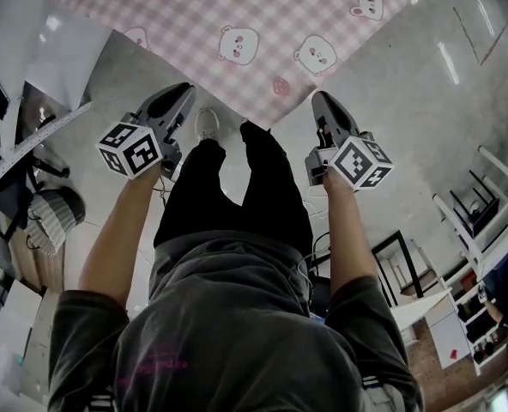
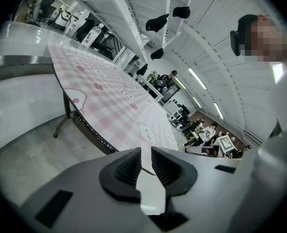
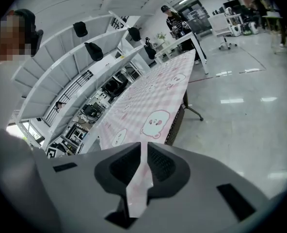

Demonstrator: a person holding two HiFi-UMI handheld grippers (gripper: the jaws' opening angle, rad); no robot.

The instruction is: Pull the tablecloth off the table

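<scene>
A pink checked tablecloth (image 1: 263,24) printed with bear faces covers the long table ahead of me. My left gripper (image 1: 182,98) is shut on its near edge at the left, and my right gripper (image 1: 320,103) is shut on the same edge at the right. In the left gripper view a strip of the tablecloth (image 2: 109,101) runs from the table into the shut left gripper (image 2: 144,160). The right gripper view shows the tablecloth (image 3: 153,101) stretching away, its near edge pinched in the right gripper (image 3: 144,163).
The person's legs (image 1: 228,187) stand close to the table's near corner. A table leg (image 2: 65,111) and dark frame show under the cloth. White shelving (image 3: 80,67) runs alongside; another person (image 3: 172,18) stands at the far end. A desk (image 1: 14,170) is at left, white racks (image 1: 486,221) at right.
</scene>
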